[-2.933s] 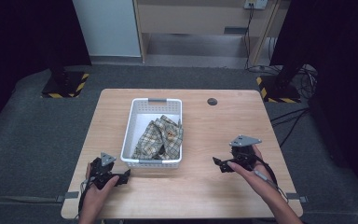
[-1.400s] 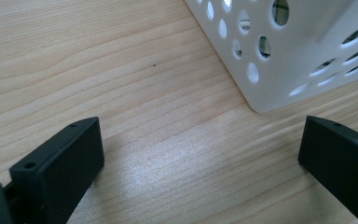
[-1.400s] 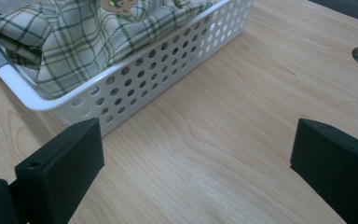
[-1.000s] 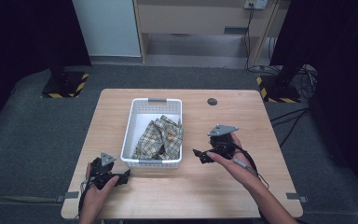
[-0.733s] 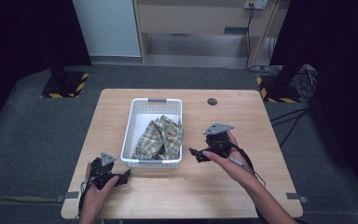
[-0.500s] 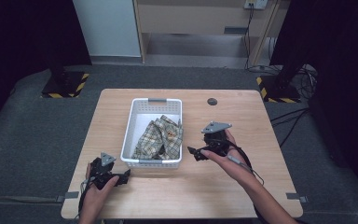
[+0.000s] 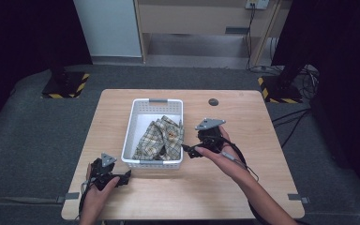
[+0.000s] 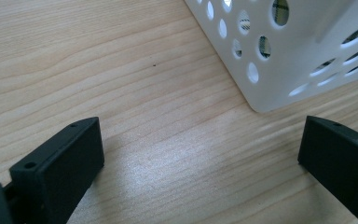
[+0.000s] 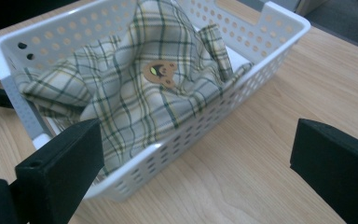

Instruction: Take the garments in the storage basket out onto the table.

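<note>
A white perforated basket (image 7: 130, 129) stands at the middle of the wooden table, and a crumpled plaid cloth (image 7: 161, 138) with a small bear patch (image 9: 161, 73) lies inside it. My right gripper (image 7: 190, 151) hovers just off the basket's right wall, open, its jaws pointing at the basket (image 9: 279, 37) and the cloth (image 9: 135, 93). My left gripper (image 7: 124, 177) rests low on the table by the basket's near left corner (image 8: 279, 84), open, with nothing between its jaws.
A small dark round disc (image 7: 213, 101) lies on the table at the back right. Bare wood (image 7: 262, 154) stretches to the right and front of the basket. Dark floor surrounds the table, with stand bases (image 7: 65, 84) behind it.
My right gripper has moved left and forward from the right side of the table up to the basket's right wall. The left gripper has stayed put.
</note>
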